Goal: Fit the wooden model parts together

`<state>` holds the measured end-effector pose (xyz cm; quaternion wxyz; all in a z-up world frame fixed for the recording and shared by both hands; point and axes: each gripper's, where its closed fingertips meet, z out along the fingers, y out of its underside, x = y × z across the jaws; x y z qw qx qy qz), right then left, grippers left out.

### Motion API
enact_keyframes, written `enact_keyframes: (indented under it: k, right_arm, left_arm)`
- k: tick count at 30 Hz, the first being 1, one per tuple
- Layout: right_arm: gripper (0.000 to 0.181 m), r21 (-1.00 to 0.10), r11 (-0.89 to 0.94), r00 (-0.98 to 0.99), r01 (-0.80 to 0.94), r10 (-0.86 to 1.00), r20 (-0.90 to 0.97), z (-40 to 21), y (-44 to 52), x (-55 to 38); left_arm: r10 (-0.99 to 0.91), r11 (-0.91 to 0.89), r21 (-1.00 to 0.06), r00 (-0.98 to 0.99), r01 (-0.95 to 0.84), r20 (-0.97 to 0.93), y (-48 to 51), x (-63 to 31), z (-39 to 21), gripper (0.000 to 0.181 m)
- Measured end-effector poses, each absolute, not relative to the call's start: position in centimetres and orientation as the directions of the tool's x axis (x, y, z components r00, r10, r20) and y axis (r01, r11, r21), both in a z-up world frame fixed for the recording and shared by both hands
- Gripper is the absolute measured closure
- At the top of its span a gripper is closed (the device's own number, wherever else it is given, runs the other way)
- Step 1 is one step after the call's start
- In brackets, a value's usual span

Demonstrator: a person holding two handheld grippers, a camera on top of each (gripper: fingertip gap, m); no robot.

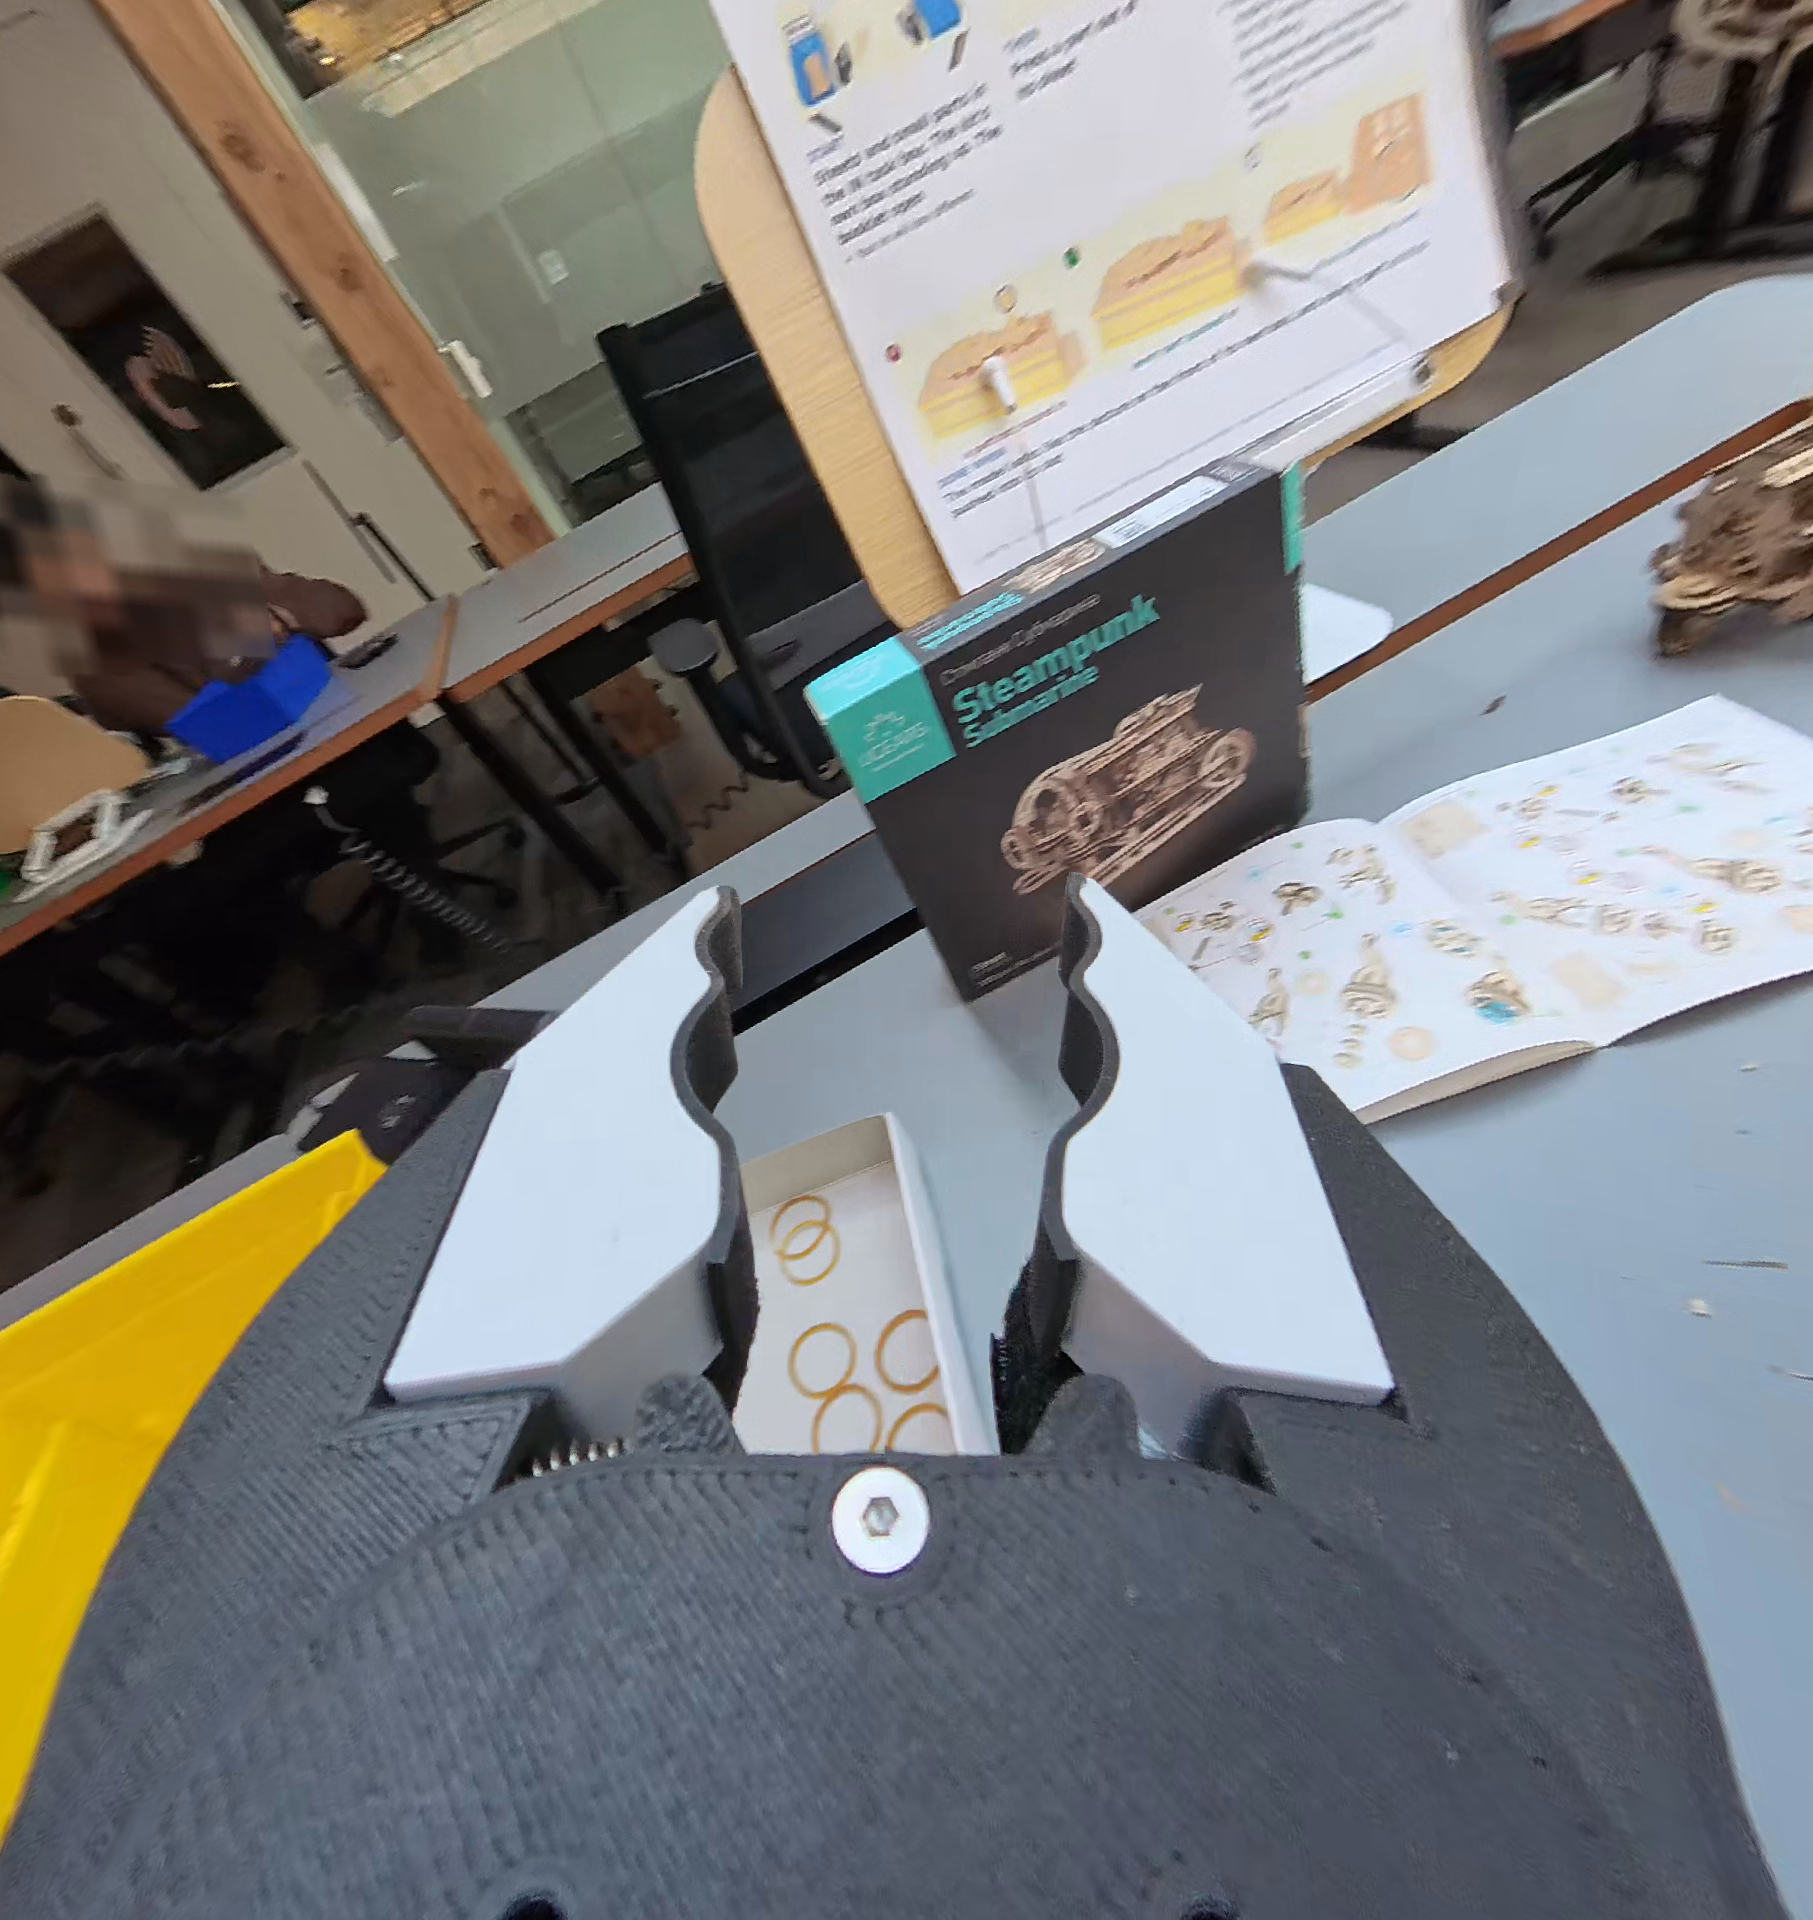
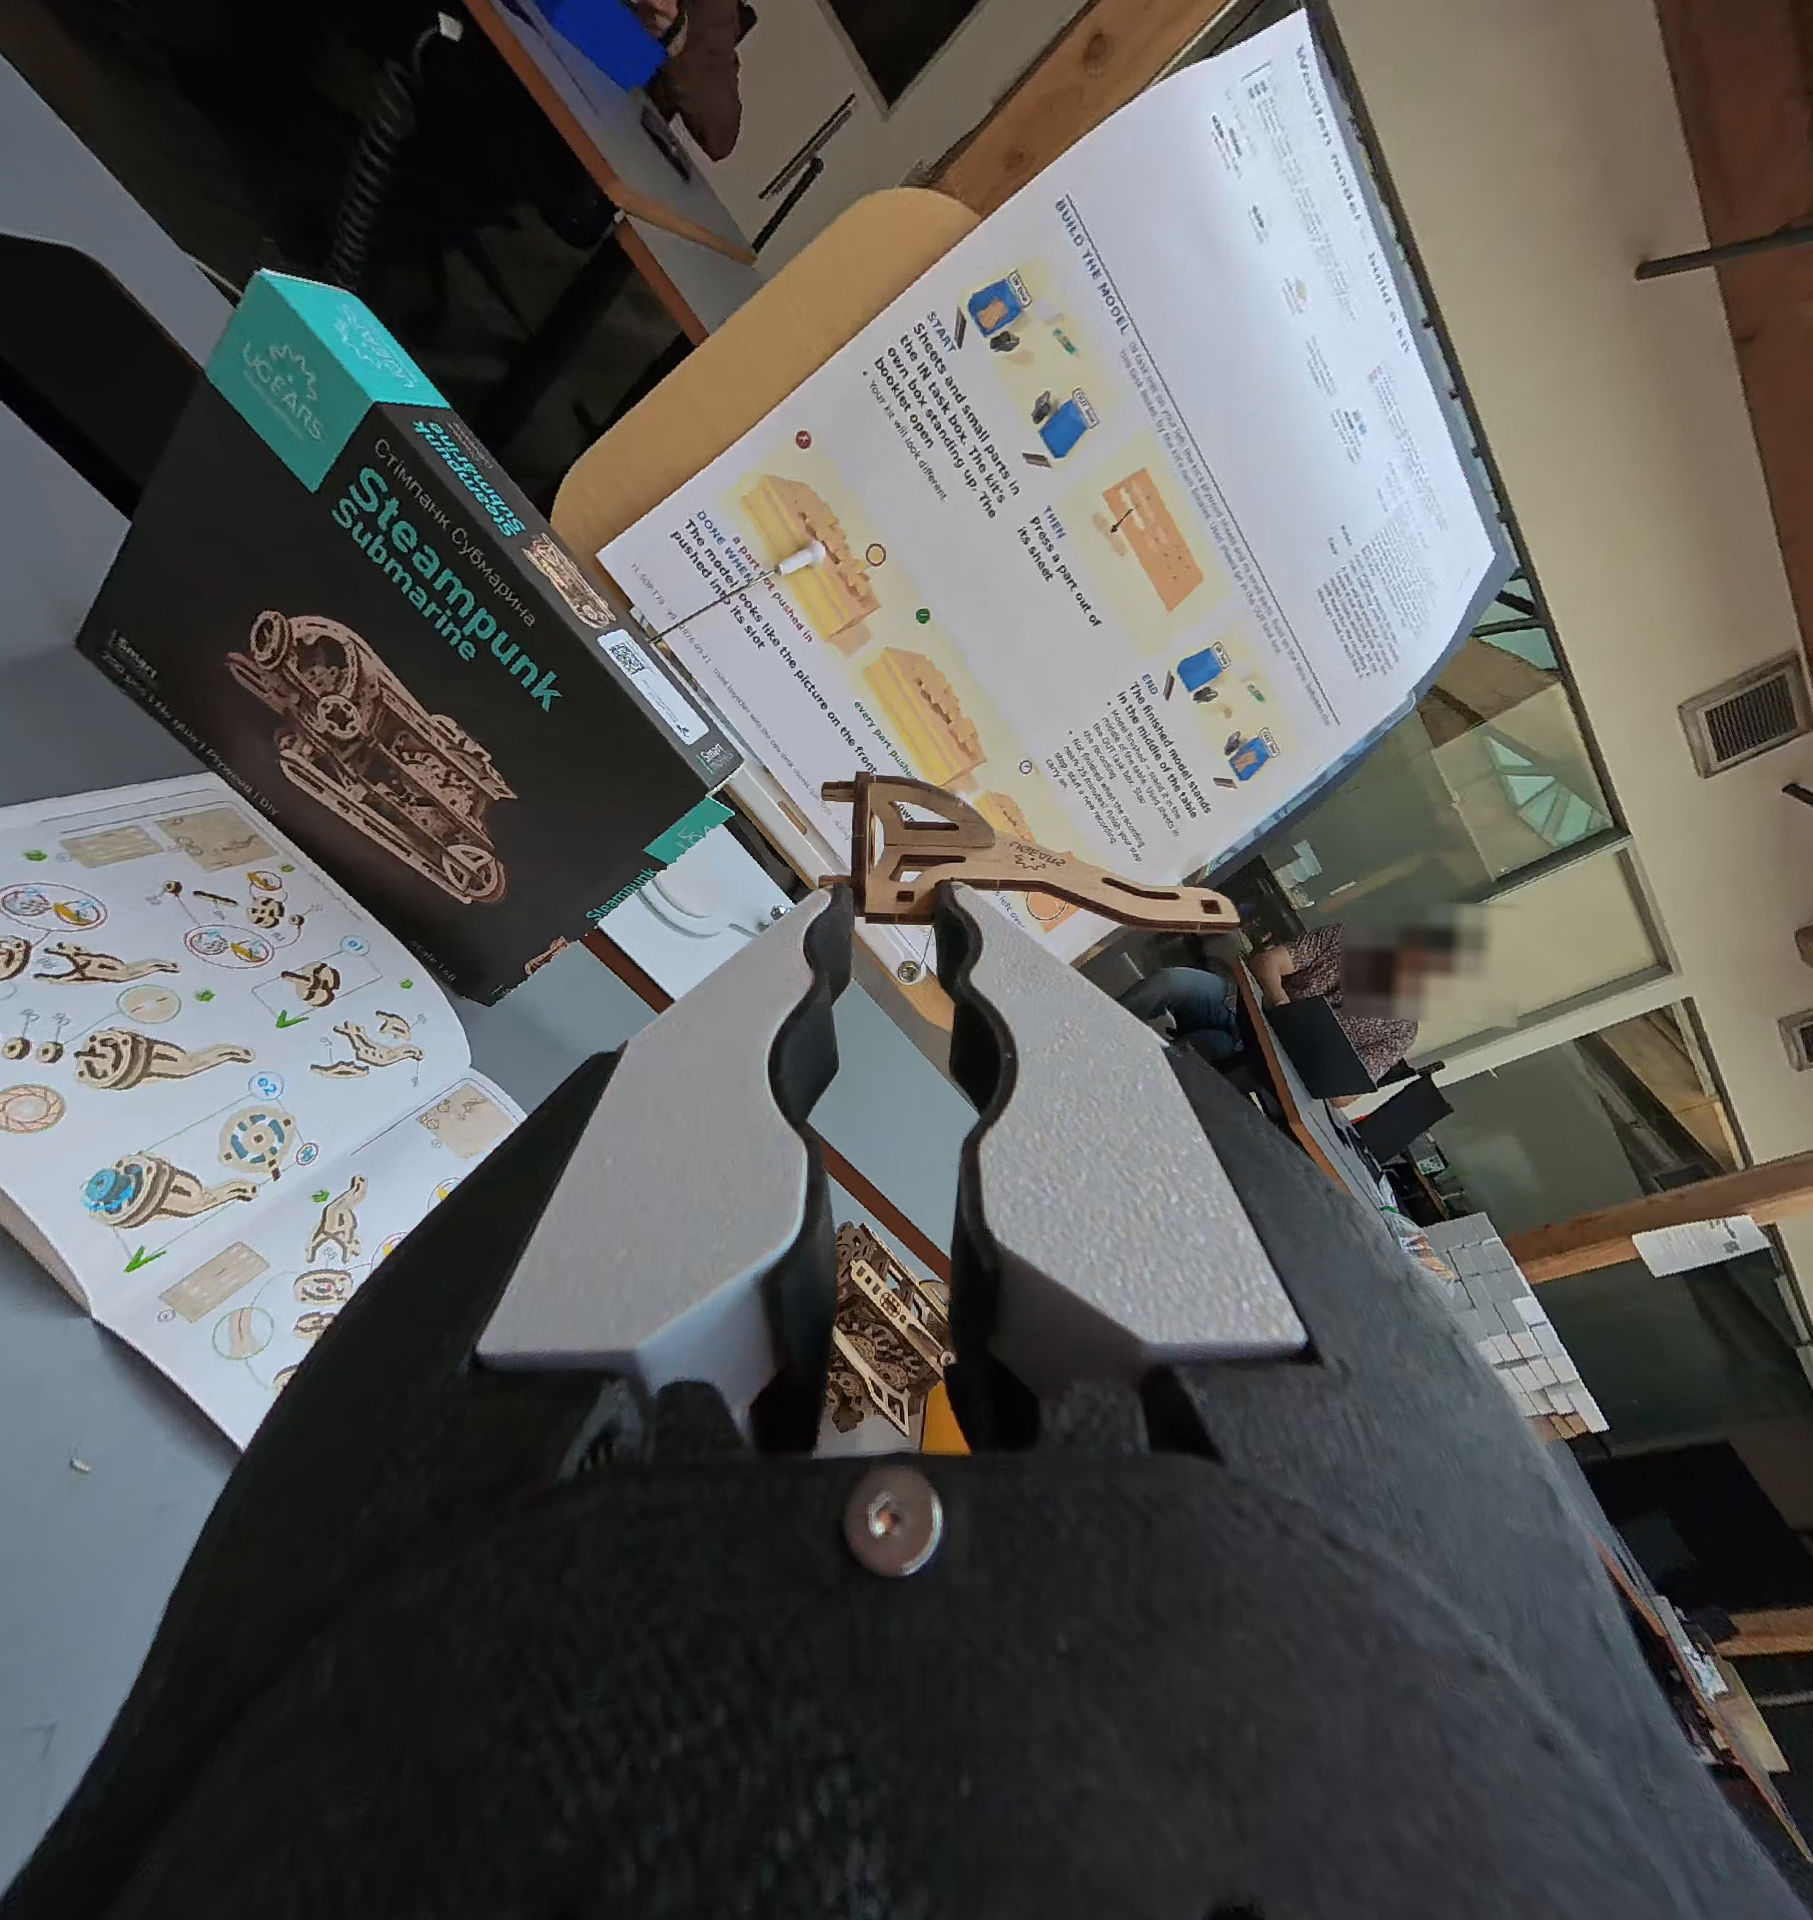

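Note:
My left gripper [image 1: 900, 909] is open and empty, held over a small white tray [image 1: 923, 1195] that holds several tan rings [image 1: 804, 1236]. My right gripper [image 2: 889, 896] is shut on a flat wooden part [image 2: 1027, 868] with a long arm, pinched at its lower edge and held in the air. A partly built wooden model [image 1: 1775, 530] sits on the grey table [image 1: 1608, 1195] at the far right in the left wrist view. It also shows between the right gripper's fingers [image 2: 881, 1340].
A dark kit box [image 1: 1078, 748] stands upright on the table. An open instruction booklet [image 1: 1567, 883] lies to its right. A large instruction sheet [image 1: 1120, 239] leans on a board behind. A yellow bin [image 1: 71, 1403] is at the left. A person sits at another table. The tips of one gripper are about 25 cm away from the tips of the other.

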<state>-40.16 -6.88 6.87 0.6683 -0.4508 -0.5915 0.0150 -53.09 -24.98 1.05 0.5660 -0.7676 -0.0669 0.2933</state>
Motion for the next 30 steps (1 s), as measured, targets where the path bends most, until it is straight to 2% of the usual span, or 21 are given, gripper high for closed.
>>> enact_keyframes:
  k: [4,7,11,13,15,19,24,30]
  right_arm:
    - [0.167,-0.623,0.599,0.297,0.503,0.557,0.775,7.2,-7.0,-40.0]
    - [0.166,-0.652,0.606,0.245,0.456,0.619,0.746,6.6,-7.8,-40.9]
    - [0.167,-0.835,0.532,-0.105,0.139,0.847,0.522,6.0,-14.4,-42.6]
    - [0.167,-0.868,0.497,-0.255,-0.009,0.838,0.483,6.7,-17.4,-42.2]
    - [0.167,-0.837,0.545,-0.254,-0.054,0.803,0.539,7.0,-18.0,-42.1]
    - [0.167,-0.785,0.614,-0.259,-0.083,0.747,0.612,6.4,-19.7,-42.4]
    - [0.167,-0.845,0.515,-0.366,-0.141,0.766,0.528,5.9,-22.4,-42.8]
    - [0.167,-0.877,0.452,-0.399,-0.164,0.783,0.478,6.1,-23.8,-43.6]
  left_arm:
    - [0.308,-0.276,-0.948,0.919,-0.16,-0.245,-23.9,-50.8,0.9,0.119]
    - [0.101,-0.21,-0.966,0.98,-0.148,-0.172,-23.3,-47.6,1.2,0.127]
    - [-0.181,-0.092,-0.988,0.978,-0.124,-0.106,-24.0,-43.2,3.0,0.125]
    - [-0.198,-0.025,-0.989,0.97,-0.146,-0.138,-24.7,-42.8,4.3,0.107]
    - [-0.207,0.005,-0.984,0.963,-0.177,-0.174,-25.5,-42.3,5.3,0.103]
    - [-0.168,0.012,-0.976,0.962,-0.216,-0.215,-27.0,-42.6,6.8,0.113]
    - [-0.212,-0.033,-0.982,0.962,-0.186,-0.175,-28.0,-42.7,6.9,0.112]
    - [-0.284,0.056,-0.998,0.958,-0.031,-0.046,-29.7,-43.1,10.1,0.116]
